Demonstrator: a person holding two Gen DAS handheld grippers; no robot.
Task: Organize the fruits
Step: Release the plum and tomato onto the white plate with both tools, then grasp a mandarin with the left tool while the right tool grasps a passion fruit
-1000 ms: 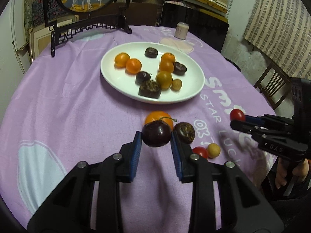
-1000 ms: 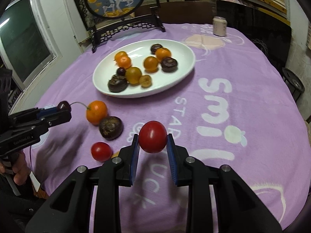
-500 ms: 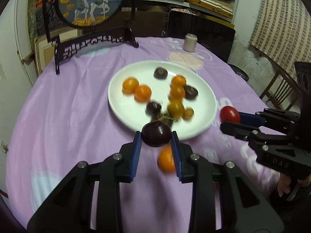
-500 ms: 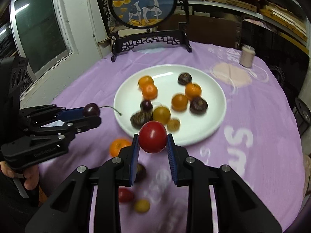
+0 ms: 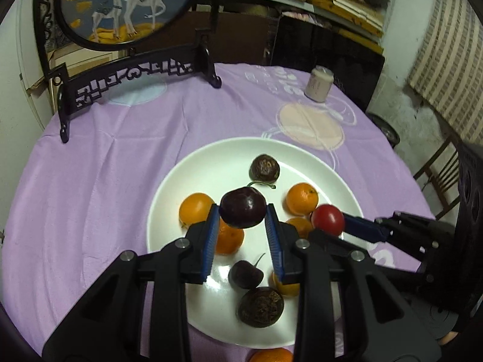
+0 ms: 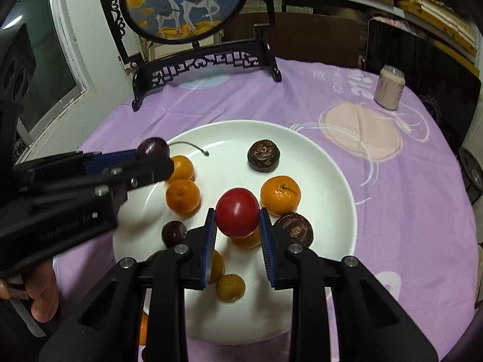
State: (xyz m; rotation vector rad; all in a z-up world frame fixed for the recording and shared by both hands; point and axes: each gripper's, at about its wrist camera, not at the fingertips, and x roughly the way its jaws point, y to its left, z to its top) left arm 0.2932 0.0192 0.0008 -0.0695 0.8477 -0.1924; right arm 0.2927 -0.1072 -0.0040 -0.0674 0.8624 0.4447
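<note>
Two fruits carried at once, one per tool, both held above the white plate and not yet set down. Left gripper pinching a dark cherry, blue pads pressed against its sides, green stem pointing toward the far rim. Right gripper pinching a red cherry tomato the same way, seen from the left wrist as coming in over the plate's right rim.

Under the left tool, toward the near rim: a wrinkled passion fruit, a second dark cherry with stem, and a partly hidden orange fruit beside them. Mid-plate: mandarins on the left side, others on the right side. Toward the far rim: another passion fruit. Under the right tool: a small yellowish-brown round fruit near the near rim, too small to name. Off the plate, at its near rim on the purple tablecloth: one more orange fruit, only partly visible.

Farther off: a pale can near the cloth's far right edge, a carved black stand with a round deer picture along the far left edge.

Step in hand, by judgement: placing, the carry being nearly over. Next move calls for lowering each fruit onto a bare patch of plate, best beside its own kind if sorting is meant, then spreading the pads slowly, since round fruit may roll or knock neighbours; also keeping the two tools apart over the crowded centre.
</note>
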